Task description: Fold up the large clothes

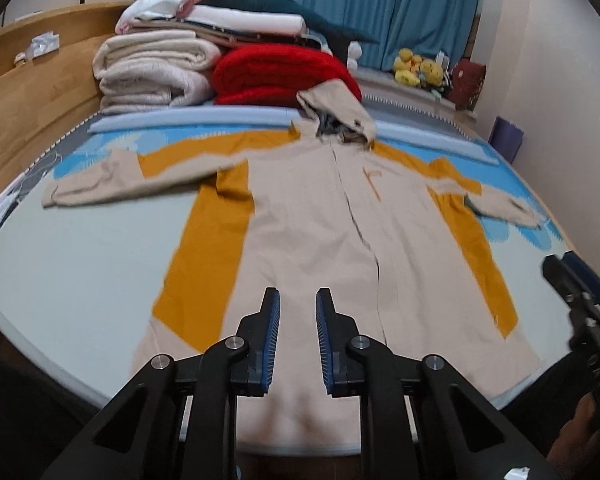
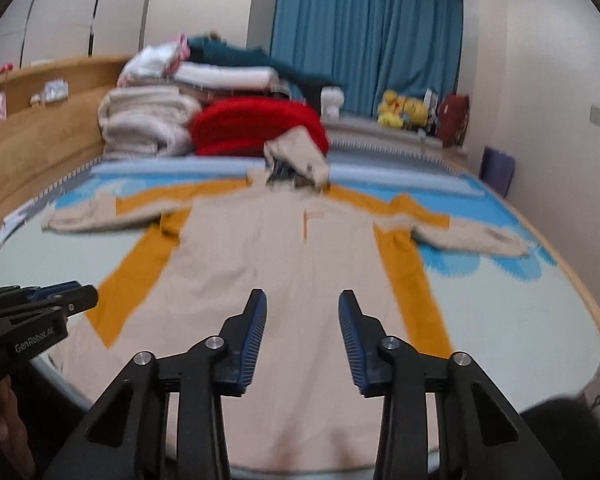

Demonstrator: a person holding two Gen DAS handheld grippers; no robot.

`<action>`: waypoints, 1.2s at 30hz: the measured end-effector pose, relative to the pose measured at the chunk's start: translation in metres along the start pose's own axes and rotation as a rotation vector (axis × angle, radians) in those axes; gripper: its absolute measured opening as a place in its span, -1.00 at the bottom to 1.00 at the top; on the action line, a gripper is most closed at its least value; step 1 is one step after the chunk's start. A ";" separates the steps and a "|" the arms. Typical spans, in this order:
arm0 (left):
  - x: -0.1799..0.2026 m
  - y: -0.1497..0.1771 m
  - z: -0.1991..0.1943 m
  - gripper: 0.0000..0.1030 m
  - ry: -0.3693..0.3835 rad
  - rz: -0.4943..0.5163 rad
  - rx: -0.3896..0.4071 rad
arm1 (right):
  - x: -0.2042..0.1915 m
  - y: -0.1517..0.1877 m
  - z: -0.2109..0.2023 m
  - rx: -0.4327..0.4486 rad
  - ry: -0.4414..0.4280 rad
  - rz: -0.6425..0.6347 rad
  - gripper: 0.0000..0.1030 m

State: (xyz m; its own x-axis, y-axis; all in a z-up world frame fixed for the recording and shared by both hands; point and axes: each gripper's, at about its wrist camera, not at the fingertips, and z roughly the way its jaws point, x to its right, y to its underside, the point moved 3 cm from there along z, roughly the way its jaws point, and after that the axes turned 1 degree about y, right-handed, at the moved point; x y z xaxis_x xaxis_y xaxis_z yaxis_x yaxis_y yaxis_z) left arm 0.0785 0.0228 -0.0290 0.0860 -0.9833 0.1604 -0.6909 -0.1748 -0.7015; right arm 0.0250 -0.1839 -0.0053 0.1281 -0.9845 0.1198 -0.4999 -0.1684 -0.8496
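- A beige and mustard hooded coat (image 1: 324, 216) lies spread flat across the centre of the bed (image 1: 80, 264), sleeves out to both sides.
- The left gripper (image 1: 297, 300) hovers over its lower hem, fingers narrowly parted, holding nothing.
- The right gripper (image 2: 302, 300) hovers likewise, fingers set wider, empty.
- Stacked folded blankets (image 1: 156, 72) and a red blanket (image 1: 284, 76) crowd the upper left, touching the hood (image 1: 340, 112).
- Yellow plush toys (image 1: 418, 66) sit at upper right, before blue curtains (image 1: 380, 4).
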 end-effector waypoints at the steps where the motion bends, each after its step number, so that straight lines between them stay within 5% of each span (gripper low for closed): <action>1: -0.004 -0.010 0.000 -0.70 0.008 -0.003 0.007 | 0.001 -0.006 -0.001 0.016 -0.006 -0.006 -0.25; 7: -0.035 -0.076 0.015 -0.69 0.025 0.001 0.058 | 0.008 -0.067 0.002 0.126 -0.039 -0.087 0.27; 14: -0.108 -0.153 0.078 -0.69 -0.065 -0.039 0.037 | 0.008 -0.135 0.057 0.121 -0.110 -0.086 0.26; 15: -0.121 -0.162 0.089 -0.69 -0.088 -0.051 0.033 | 0.006 -0.144 0.065 0.120 -0.115 -0.088 0.19; 18: -0.167 -0.179 0.117 -0.70 -0.103 -0.126 0.050 | -0.005 -0.177 0.102 0.119 -0.134 -0.090 -0.67; 23: -0.262 -0.157 0.179 -0.75 -0.189 -0.276 -0.034 | -0.005 -0.212 0.157 0.153 -0.117 -0.024 -0.74; 26: -0.317 -0.142 0.206 -0.74 -0.252 -0.389 -0.090 | -0.004 -0.207 0.198 0.109 -0.096 0.017 -0.42; 28: -0.348 -0.139 0.217 -0.48 -0.304 -0.455 -0.108 | -0.006 -0.203 0.223 0.026 -0.151 0.043 -0.15; 29: -0.366 -0.136 0.222 -0.15 -0.331 -0.502 -0.113 | -0.008 -0.201 0.231 0.004 -0.184 0.043 -0.14; 31: -0.400 -0.126 0.225 0.05 -0.384 -0.607 -0.098 | -0.013 -0.202 0.244 -0.020 -0.205 0.004 -0.11; 36: -0.475 -0.105 0.222 0.02 -0.432 -0.895 -0.048 | -0.015 -0.192 0.271 -0.106 -0.261 -0.026 -0.10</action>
State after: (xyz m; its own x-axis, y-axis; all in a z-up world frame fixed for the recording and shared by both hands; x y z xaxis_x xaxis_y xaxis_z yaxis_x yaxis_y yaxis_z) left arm 0.2693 0.4970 -0.1859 0.8371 -0.4257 0.3435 -0.2714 -0.8684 -0.4149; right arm 0.3514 -0.1239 0.0173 0.3519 -0.9360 -0.0069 -0.5784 -0.2116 -0.7878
